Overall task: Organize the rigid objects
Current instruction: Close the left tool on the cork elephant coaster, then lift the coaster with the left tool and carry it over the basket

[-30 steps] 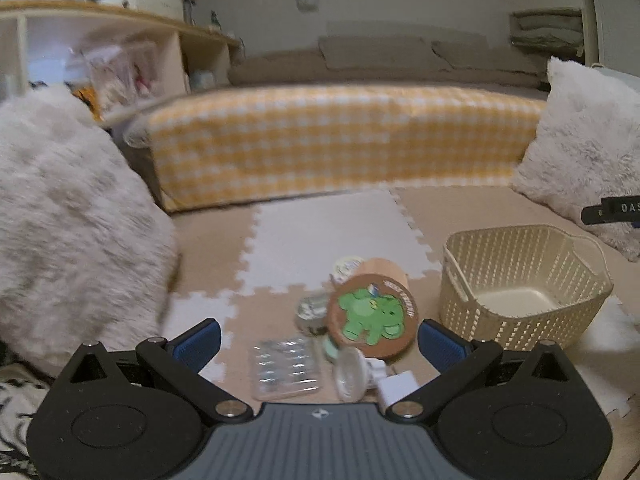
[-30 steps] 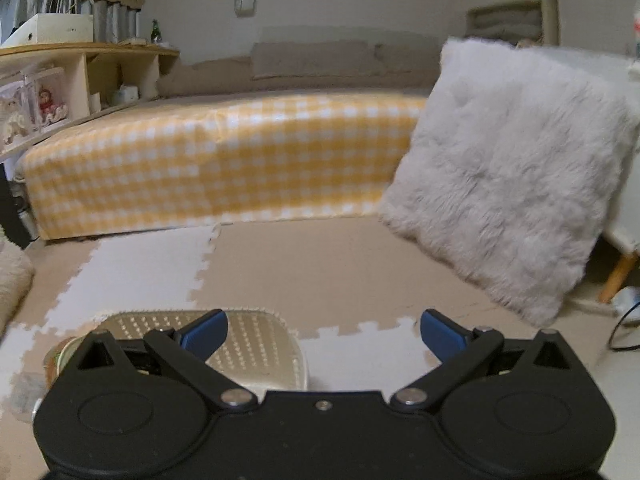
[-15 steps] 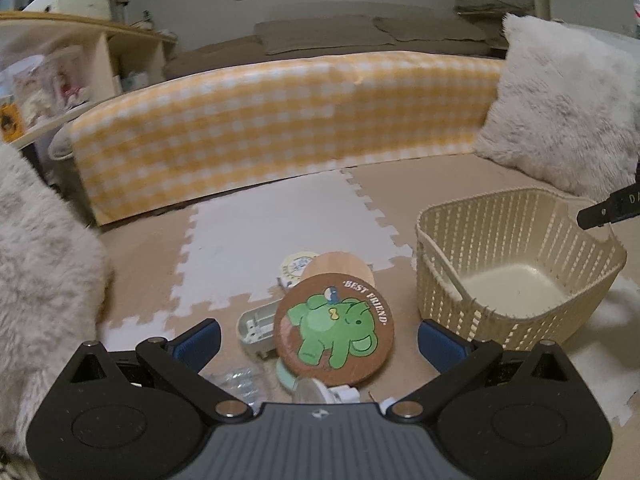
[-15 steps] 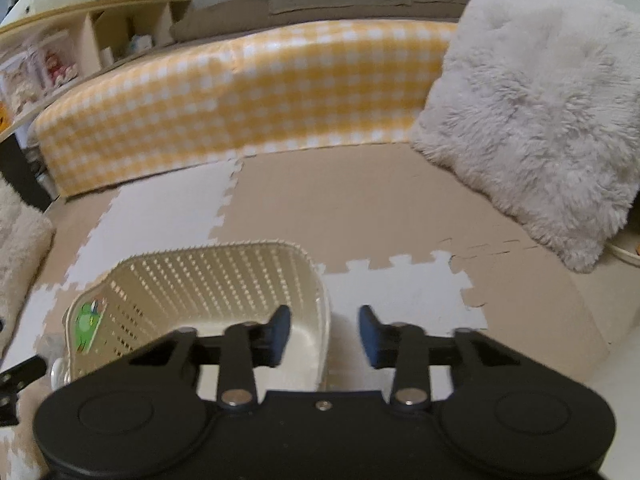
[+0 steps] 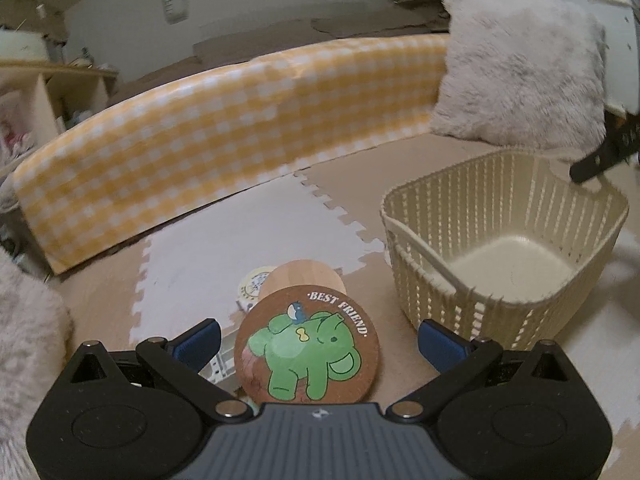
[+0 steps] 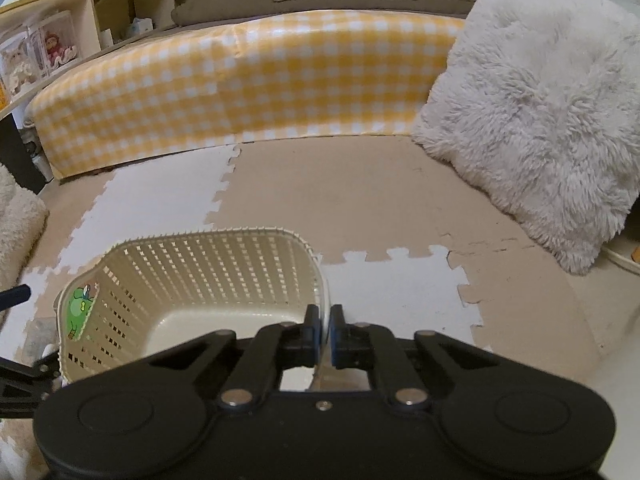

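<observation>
A round brown coaster printed with a green elephant leans on a plain wooden disc. My left gripper is open, its blue fingertips wide on either side of the coaster and not touching it. A cream plastic basket stands empty to the right. In the right wrist view my right gripper is shut, pads pressed on the near right rim of the basket. The coaster shows through the basket's left wall.
A small round white lid and a grey-white item lie by the coaster on the foam floor mats. A yellow checked bed edge runs behind. Fluffy cushions stand at the right and far left.
My left gripper came down and forward, so the coaster now sits between its open fingers. My right gripper tilted down and went from wide open to shut on the basket rim.
</observation>
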